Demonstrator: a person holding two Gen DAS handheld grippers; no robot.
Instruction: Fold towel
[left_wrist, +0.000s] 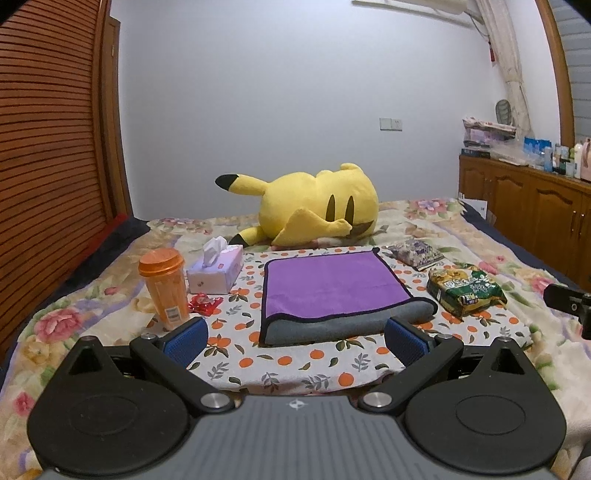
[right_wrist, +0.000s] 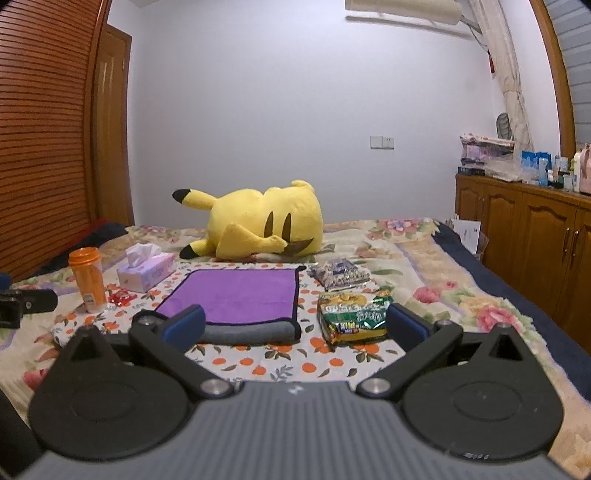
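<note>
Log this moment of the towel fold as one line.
stage: towel folded once, purple up, grey fold near | left gripper: open, empty, short of towel | right gripper: open, empty | contact: none

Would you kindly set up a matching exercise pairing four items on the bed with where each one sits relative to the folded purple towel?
Items:
1. orange cup
2. yellow plush toy
3. green snack bag
4. tissue box

Places, relative to the towel:
A. behind it, lying on its side
B. right of it
C. far left, standing upright
D. left of it, beyond a red wrapper

Pairs: 1-C, 2-A, 3-B, 4-D
</note>
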